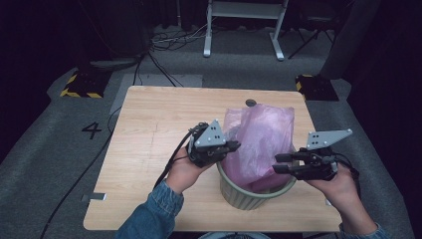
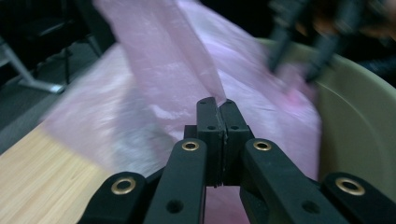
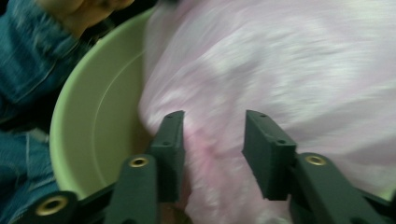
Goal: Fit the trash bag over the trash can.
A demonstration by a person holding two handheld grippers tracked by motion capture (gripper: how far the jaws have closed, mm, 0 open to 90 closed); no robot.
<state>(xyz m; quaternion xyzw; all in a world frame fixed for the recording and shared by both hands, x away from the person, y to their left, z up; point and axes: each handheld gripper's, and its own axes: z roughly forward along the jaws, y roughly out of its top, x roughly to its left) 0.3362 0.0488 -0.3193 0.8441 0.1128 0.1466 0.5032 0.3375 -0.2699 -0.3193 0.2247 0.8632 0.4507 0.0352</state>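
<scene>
A pink plastic bag [image 1: 263,139] stands crumpled in a pale green bin [image 1: 249,199] on the wooden table [image 1: 159,129]. My left gripper [image 1: 235,146] is at the bin's left rim, shut on a fold of the pink bag [image 2: 177,60], which rises from its closed tips [image 2: 217,105]. The bin's inner wall [image 2: 359,121] curves to the right. My right gripper [image 1: 279,163] is at the bin's right rim, pointing left. Its jaws stand apart [image 3: 212,126] over the bag [image 3: 289,70] without pressing it, the bin wall [image 3: 93,130] to their left.
A small grey disc [image 1: 251,103] lies on the table behind the bag. A denim sleeve [image 3: 28,60] is beyond the bin. Cables [image 1: 164,74] run across the grey floor, with white frame legs [image 1: 208,45] and yellow-black blocks [image 1: 82,84] farther off.
</scene>
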